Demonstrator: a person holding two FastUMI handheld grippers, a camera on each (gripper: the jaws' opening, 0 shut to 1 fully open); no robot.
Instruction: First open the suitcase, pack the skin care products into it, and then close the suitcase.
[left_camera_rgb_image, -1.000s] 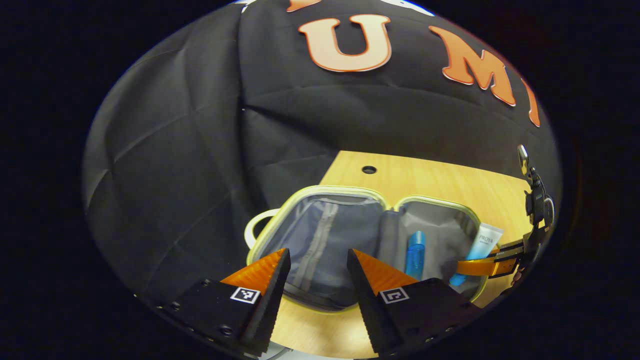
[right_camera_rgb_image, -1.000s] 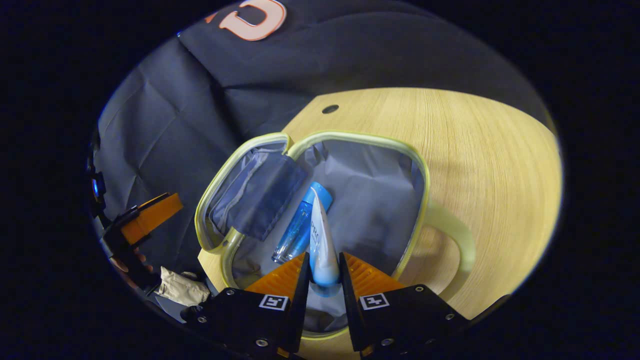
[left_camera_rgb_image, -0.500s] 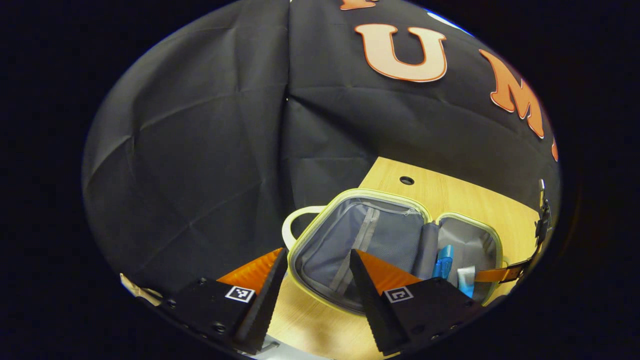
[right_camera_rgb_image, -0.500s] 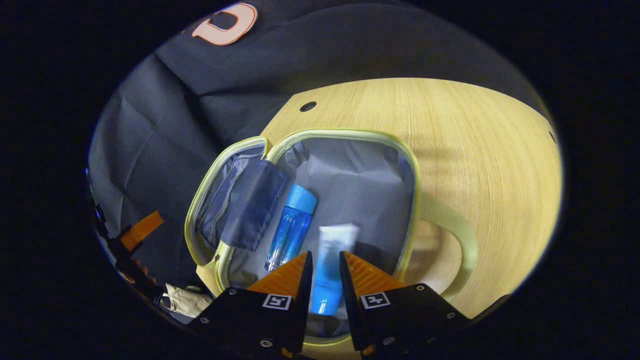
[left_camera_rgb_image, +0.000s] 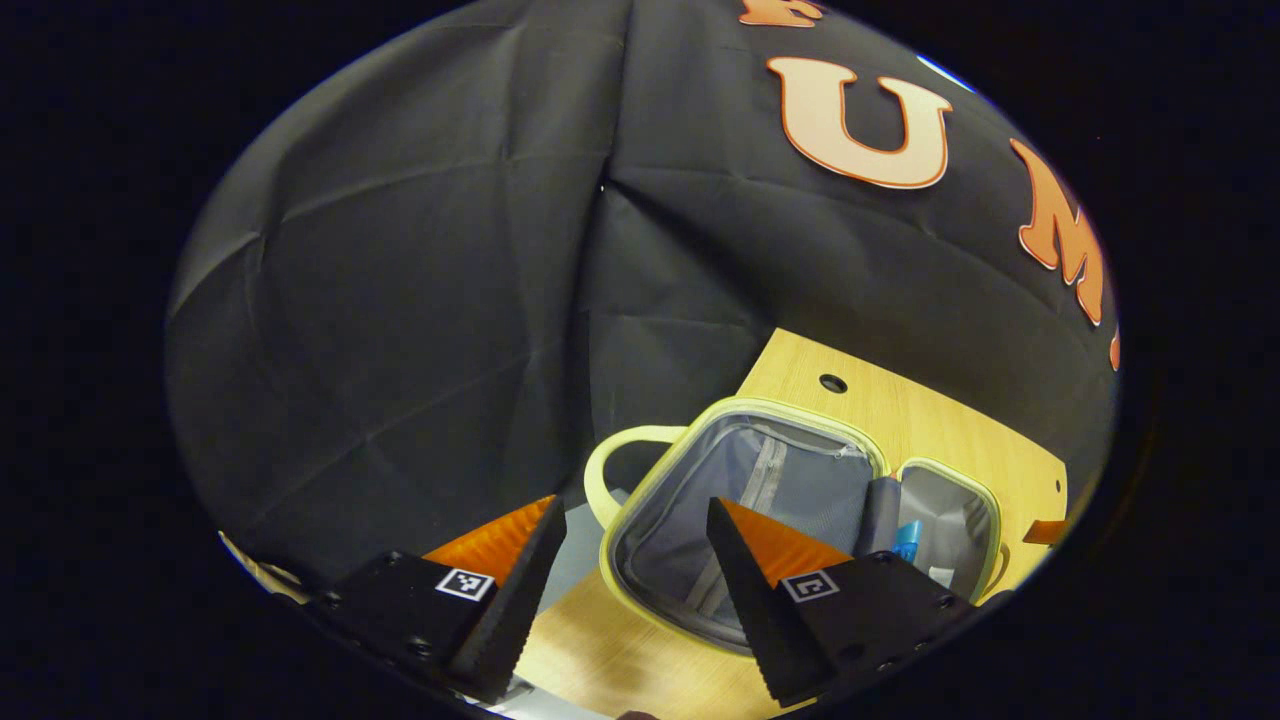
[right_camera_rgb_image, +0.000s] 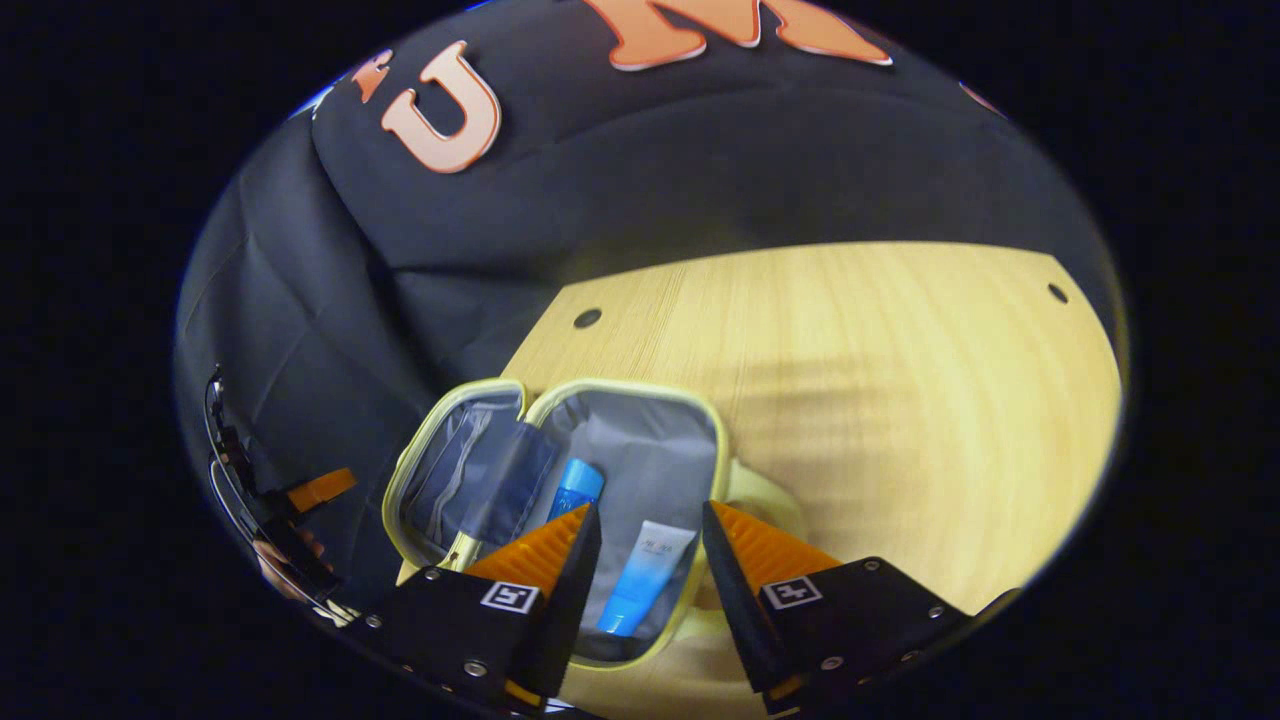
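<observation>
two grippers, both parted and empty — left gripper (left_camera_rgb_image: 630, 560) hovers by the open suitcase (right_camera_rgb_image: 700, 440) on the counter (right_camera_rgb_image: 850, 350); bottle (right_camera_rgb_image: 575, 487) and tube (right_camera_rgb_image: 640, 580) lie inside under right gripper (right_camera_rgb_image: 645, 555). next, swing the lid half over squarely — avoid pinching the lining.

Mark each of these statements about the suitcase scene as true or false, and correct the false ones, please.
1. The small yellow-rimmed suitcase with grey lining lies open on the light wooden table. True.
2. The white-and-blue squeeze tube is clamped in the right gripper. False: the tube lies inside the suitcase, and the gripper is open above it.
3. The slim blue bottle lies in the same half of the suitcase as the tube. True.
4. The left gripper holds the suitcase handle. False: it is open and holds nothing.
5. The zipped half of the suitcase is full of products. False: no products lie in it.
</observation>
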